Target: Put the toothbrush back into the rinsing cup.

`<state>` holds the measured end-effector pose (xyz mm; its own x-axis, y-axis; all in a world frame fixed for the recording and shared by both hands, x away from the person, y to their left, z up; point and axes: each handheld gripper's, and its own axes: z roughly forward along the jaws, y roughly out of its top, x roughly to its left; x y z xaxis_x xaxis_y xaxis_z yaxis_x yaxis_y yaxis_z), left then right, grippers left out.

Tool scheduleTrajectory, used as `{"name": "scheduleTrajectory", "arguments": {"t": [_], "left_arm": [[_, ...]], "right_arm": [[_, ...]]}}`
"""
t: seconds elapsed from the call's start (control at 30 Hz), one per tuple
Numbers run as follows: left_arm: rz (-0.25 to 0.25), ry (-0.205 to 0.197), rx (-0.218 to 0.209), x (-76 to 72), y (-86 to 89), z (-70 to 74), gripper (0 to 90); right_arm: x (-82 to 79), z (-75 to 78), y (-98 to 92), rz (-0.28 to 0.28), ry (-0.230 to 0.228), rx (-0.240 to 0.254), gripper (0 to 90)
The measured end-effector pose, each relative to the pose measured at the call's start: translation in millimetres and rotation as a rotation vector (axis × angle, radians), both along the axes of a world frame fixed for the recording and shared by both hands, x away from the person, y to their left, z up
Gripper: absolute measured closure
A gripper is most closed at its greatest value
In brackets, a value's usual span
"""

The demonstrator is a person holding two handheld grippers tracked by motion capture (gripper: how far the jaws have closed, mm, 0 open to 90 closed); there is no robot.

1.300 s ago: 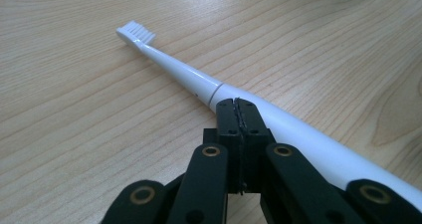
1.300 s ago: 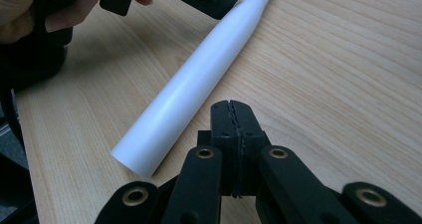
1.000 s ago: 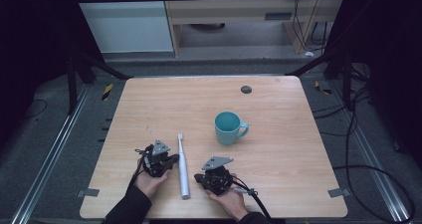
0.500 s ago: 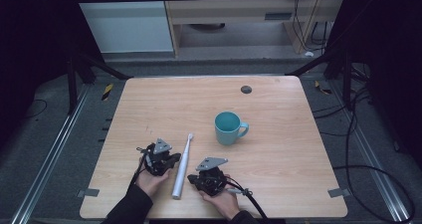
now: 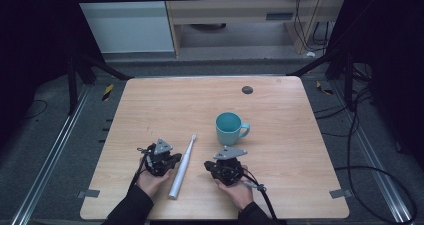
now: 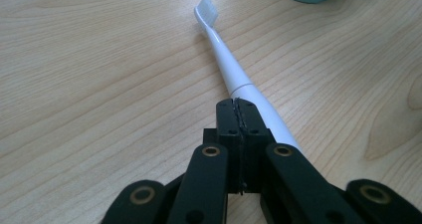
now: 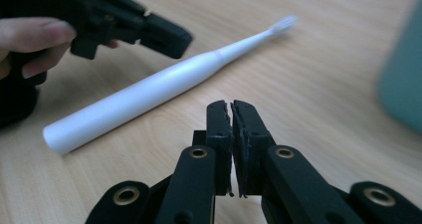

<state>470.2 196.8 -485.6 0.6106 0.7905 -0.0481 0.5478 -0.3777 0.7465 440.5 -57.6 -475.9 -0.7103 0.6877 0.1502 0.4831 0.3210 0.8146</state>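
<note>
A white electric toothbrush [image 5: 182, 166] lies flat on the wooden bench [image 5: 150, 105]. It has a thick, smooth handle, a thin neck and a small head with pale bristles. It lies at a slant. The bristle end points away from the person, toward a teal cup [image 5: 230, 128], and the thick end points back to the near edge of the bench.

The toothbrush lies between the two hand-held grippers. The left hand-held gripper [image 5: 172, 158] is just beside the handle, on its left. In the left gripper view, the black tips [image 6: 241, 118] are pressed tight together with nothing between them. The toothbrush [image 6: 234, 74] runs out from behind the tips on their right side, very close to them. I cannot tell if they touch it.

The right hand-held gripper [image 5: 209, 166] is on the other side of the toothbrush, a little apart from it. In the right gripper view, its tips [image 7: 231, 122] have a thin gap between them and have just been opening. Nothing is between them. The toothbrush [image 7: 159, 92] lies across the bench past the tips, and the cup [image 7: 400, 87] is a blurry teal shape at the right edge.
</note>
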Motion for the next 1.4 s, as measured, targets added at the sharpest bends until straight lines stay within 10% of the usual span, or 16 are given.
{"name": "scheduleTrajectory", "arguments": {"t": [0.63,1.4], "left_arm": [[0.066,-0.064,-0.104,-10.4,31.5,33.4,85.3],[0.041,0.0,-0.03,-24.7,29.5,44.2,47.6]], "right_arm": [[9.3,15.4,-144.7,-0.378,-0.107,-0.013,63.1],[23.1,5.4,-196.1,-0.56,-0.117,-0.147,43.2]]}}
